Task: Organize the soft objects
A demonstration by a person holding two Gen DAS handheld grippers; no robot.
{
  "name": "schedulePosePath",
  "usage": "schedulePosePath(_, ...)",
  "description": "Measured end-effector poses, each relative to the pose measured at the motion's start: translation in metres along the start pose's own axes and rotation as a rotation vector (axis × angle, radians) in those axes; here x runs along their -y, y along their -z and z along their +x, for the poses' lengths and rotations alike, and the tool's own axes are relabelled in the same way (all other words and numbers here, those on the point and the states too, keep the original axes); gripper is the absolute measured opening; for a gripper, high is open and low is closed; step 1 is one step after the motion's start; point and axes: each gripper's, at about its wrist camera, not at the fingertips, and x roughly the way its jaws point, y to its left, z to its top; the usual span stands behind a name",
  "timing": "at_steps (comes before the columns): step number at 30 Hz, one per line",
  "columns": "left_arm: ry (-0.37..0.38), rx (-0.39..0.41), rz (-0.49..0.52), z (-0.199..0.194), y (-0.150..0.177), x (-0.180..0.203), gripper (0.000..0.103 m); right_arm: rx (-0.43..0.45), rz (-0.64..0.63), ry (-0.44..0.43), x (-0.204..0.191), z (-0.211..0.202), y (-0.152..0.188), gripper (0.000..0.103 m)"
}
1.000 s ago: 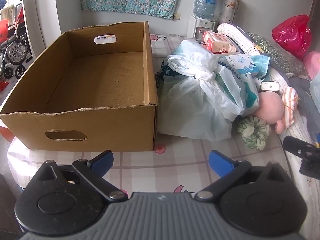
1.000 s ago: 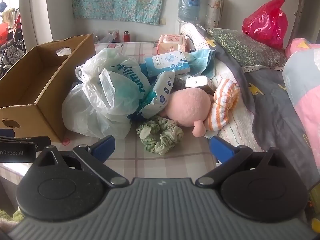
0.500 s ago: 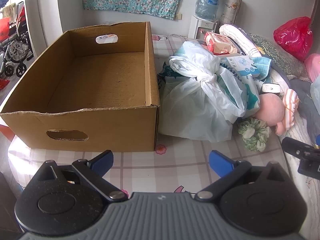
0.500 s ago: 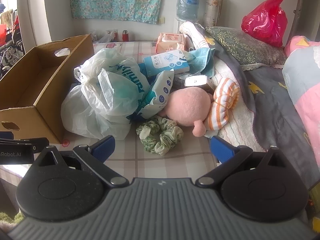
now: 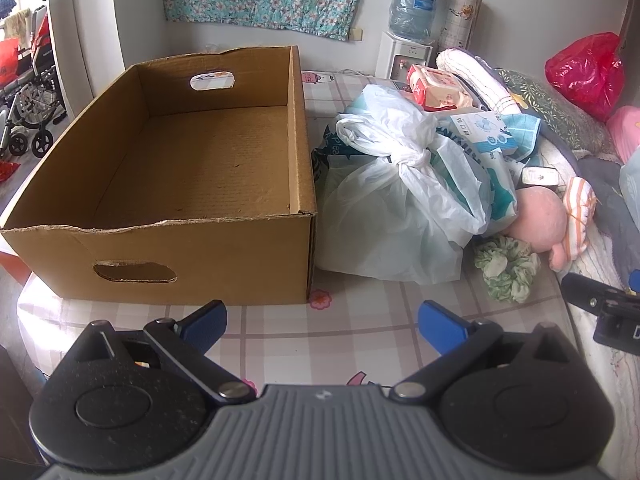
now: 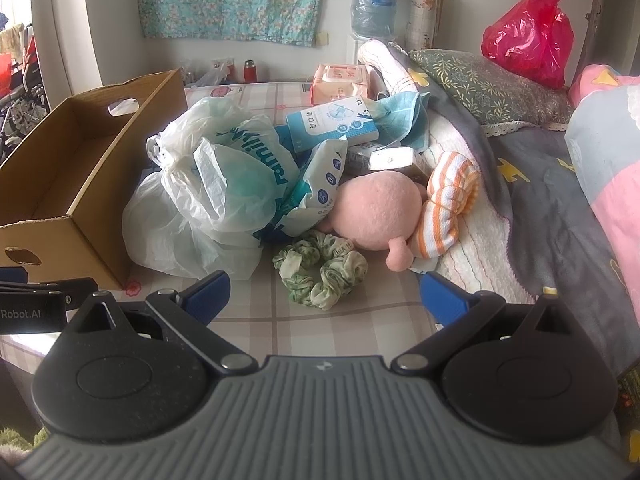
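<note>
An empty cardboard box (image 5: 200, 168) stands on the checked bed sheet, also in the right wrist view (image 6: 80, 168). Right of it lies a pile: tied white plastic bags (image 5: 400, 208) (image 6: 212, 196), a pink plush toy (image 6: 380, 208) (image 5: 540, 220), a green scrunchie (image 6: 320, 274) (image 5: 506, 268) and orange-striped socks (image 6: 448, 204). My left gripper (image 5: 322, 322) is open and empty, in front of the box's near right corner. My right gripper (image 6: 324, 290) is open and empty, just short of the scrunchie.
A mask box (image 6: 332, 122), a wet-wipes pack (image 6: 340, 84) and a blue cloth (image 6: 400, 116) lie behind the pile. Pillows and a grey blanket (image 6: 540, 184) fill the right side. A red bag (image 6: 528, 36) and a water dispenser (image 5: 412, 12) stand by the far wall.
Both grippers have drifted slightly; the views shift a little. Nothing was taken hold of or moved.
</note>
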Motion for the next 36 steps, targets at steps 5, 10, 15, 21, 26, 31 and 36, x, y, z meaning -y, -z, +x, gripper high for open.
schedulePosePath(5,-0.001,0.002,0.003,-0.0014,0.0003,0.0009,0.102,0.000,0.000,0.000,0.0003,0.0003,0.0002,0.102)
schedulePosePath(10,-0.001,0.001,0.002,-0.0013,0.0004,0.0011,0.102,-0.001,0.005,-0.001,0.0007,0.0011,0.0021,0.102)
schedulePosePath(15,-0.001,0.002,0.003,-0.0012,0.0005,0.0013,0.102,-0.002,0.007,-0.003,0.0015,0.0017,0.0024,0.102)
schedulePosePath(21,-0.001,0.002,0.004,-0.0014,0.0005,0.0017,0.102,-0.002,0.008,-0.003,0.0015,0.0019,0.0024,0.102)
schedulePosePath(26,-0.002,0.003,0.004,-0.0014,0.0005,0.0018,0.102,-0.001,0.008,-0.004,0.0012,0.0021,0.0028,0.102)
schedulePosePath(31,-0.002,0.002,0.004,-0.0013,0.0008,0.0012,0.102,-0.002,0.009,-0.005,0.0015,0.0022,0.0027,0.102)
schedulePosePath(36,-0.002,0.001,0.004,-0.0010,0.0009,0.0005,0.102,-0.005,0.010,-0.006,0.0000,0.0049,0.0048,0.102)
